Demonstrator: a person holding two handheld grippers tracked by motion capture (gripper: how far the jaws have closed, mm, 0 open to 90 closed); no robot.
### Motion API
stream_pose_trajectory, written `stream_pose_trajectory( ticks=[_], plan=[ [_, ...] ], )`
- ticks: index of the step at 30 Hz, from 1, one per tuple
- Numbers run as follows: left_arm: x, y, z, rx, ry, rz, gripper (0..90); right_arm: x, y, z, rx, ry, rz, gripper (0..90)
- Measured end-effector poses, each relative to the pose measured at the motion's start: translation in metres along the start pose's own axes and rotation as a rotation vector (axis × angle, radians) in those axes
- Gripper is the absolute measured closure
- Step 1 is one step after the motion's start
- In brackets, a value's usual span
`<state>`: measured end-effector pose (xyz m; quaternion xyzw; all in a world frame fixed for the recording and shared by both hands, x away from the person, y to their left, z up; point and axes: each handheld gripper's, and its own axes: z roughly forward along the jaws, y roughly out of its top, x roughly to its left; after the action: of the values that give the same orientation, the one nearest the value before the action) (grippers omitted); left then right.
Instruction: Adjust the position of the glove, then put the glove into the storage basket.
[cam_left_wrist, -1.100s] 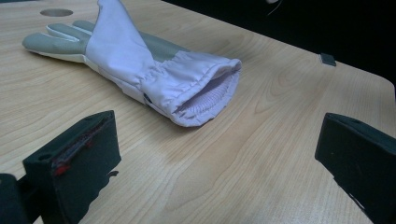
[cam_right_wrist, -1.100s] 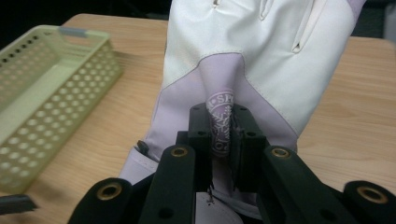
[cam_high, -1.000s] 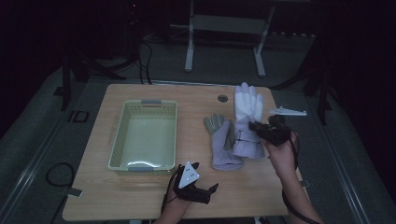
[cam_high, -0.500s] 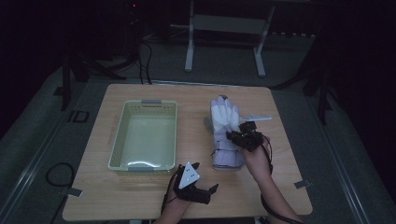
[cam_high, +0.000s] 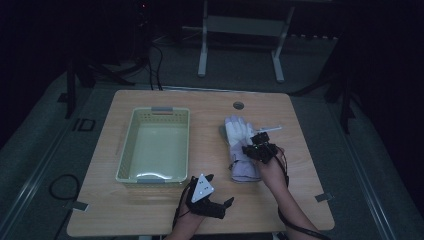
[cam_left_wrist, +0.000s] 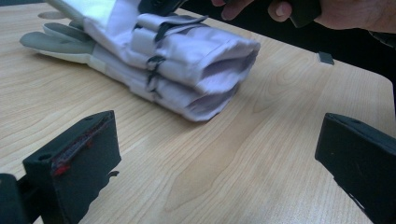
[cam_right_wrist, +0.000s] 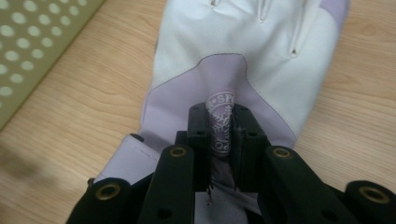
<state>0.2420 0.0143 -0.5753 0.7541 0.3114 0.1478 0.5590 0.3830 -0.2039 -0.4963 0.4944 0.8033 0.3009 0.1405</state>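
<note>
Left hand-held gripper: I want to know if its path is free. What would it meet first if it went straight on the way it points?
Probably the cuff end of the stacked gloves, lying on the table ahead of the open left hand-held gripper. Bare wood lies between; depth is hard to judge.

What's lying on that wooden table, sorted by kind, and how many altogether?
White and lilac fabric gloves: 2, stacked, the top one pinched in the right tool
Pale green perforated plastic basket: 1
Total: 3
</note>
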Motion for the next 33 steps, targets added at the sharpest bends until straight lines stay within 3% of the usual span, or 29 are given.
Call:
stream_pose_trajectory(
  ticks=[3,5,10,14,19,22,24,25,27,29,33],
  plan=[
    [0.000,0.000,0.000,-0.004,-0.002,-0.008,0.1,-0.006,-0.003,0.000,0.000,-0.010,0.008,79.0],
    [0.000,0.000,0.000,-0.001,-0.001,-0.006,0.1,-0.010,-0.005,0.003,0.006,0.013,0.022,76.5],
    [0.001,0.000,0.000,0.001,0.001,-0.015,0.1,-0.010,-0.004,0.001,-0.016,0.047,-0.006,65.4],
    [0.003,0.000,0.000,0.002,-0.002,-0.025,0.1,-0.013,-0.002,-0.006,-0.046,0.072,-0.018,46.6],
    [0.003,0.000,0.000,0.004,-0.002,-0.034,0.1,-0.019,0.001,-0.016,-0.103,0.101,-0.033,29.3],
    [0.006,0.000,0.001,0.011,0.007,-0.060,0.1,-0.024,0.000,-0.021,-0.115,0.143,-0.075,17.6],
    [0.008,0.001,0.002,0.023,0.006,-0.090,0.1,-0.028,-0.001,-0.024,-0.132,0.162,-0.095,13.6],
    [0.008,0.001,0.003,0.038,0.008,-0.092,0.1,-0.030,-0.001,-0.026,-0.138,0.161,-0.129,14.2],
    [0.007,0.003,0.007,0.093,-0.006,-0.075,0.0,-0.032,-0.002,-0.029,-0.173,0.174,-0.152,14.0],
    [0.005,0.005,0.010,0.121,-0.003,-0.062,0.1,-0.035,-0.003,-0.032,-0.202,0.162,-0.210,14.3],
    [0.001,0.011,0.012,0.143,-0.009,-0.048,0.1,-0.041,-0.004,-0.037,-0.203,0.158,-0.263,14.3]
  ],
)
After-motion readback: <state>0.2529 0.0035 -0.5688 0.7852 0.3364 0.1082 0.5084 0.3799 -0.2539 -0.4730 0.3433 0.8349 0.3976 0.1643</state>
